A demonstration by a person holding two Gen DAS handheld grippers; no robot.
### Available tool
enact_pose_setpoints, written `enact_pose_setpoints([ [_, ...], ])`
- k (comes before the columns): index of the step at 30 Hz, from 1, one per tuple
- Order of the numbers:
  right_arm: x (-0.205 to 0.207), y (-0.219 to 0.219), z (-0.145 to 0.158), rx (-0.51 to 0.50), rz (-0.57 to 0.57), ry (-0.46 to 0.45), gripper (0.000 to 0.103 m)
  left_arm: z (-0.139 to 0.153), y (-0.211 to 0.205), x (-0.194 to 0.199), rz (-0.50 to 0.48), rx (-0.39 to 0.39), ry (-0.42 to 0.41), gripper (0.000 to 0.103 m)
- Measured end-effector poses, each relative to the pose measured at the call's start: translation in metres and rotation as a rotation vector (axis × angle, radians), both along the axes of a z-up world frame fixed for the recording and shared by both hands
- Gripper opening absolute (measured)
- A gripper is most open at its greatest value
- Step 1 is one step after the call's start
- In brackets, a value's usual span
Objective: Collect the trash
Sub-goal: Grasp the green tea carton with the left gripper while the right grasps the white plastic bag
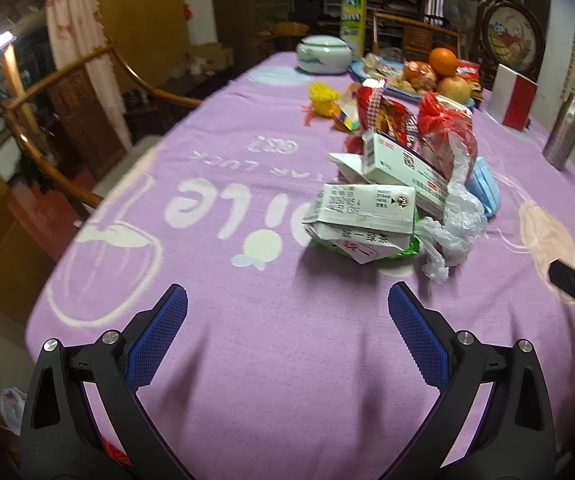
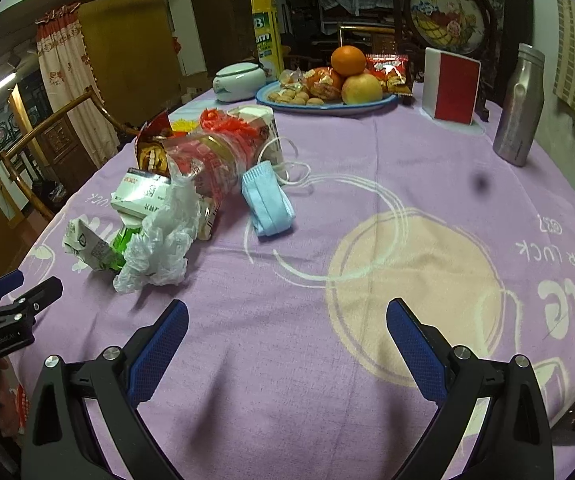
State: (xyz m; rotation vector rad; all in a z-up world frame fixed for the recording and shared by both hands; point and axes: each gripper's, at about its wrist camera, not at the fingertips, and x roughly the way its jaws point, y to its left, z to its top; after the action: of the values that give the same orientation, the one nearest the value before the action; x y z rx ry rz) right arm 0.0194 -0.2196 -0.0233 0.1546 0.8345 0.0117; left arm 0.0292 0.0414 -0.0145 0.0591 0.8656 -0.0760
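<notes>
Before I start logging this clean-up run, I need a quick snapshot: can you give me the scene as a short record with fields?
surface: purple tablecloth
left gripper: open, empty, above the cloth
right gripper: open, empty, above the cloth
trash pile: crushed drink cartons, crumpled plastic bag, snack wrapper, blue face mask
not trash: fruit plate, metal bottle, lidded white jar
collected so far: nothing held

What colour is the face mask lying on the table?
Light blue, with white ear loops. The face mask shows best in the right wrist view, beside the trash pile.
</notes>
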Motion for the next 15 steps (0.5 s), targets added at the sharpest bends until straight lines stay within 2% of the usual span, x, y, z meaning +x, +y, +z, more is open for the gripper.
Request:
enact_pose_setpoints([
  [5, 0.002, 0.004, -0.003, -0.002, 0.014, 0.004, 0.097, 0.005, 0.004, 0.024, 0.025, -0.152, 0.095, 0.097],
  [11, 0.001, 0.001, -0.004, 0.014, 0.011, 0.003, 0.097, 0.005, -0.013, 0.036, 0.04, -0.195, 0.129, 0.097],
  [15, 0.004, -0.002, -0.008, 0.028, 0.003, 0.014, 0.097, 0.002, -0.016, 0.042, 0.122, -0.249, 0.125, 0.097],
])
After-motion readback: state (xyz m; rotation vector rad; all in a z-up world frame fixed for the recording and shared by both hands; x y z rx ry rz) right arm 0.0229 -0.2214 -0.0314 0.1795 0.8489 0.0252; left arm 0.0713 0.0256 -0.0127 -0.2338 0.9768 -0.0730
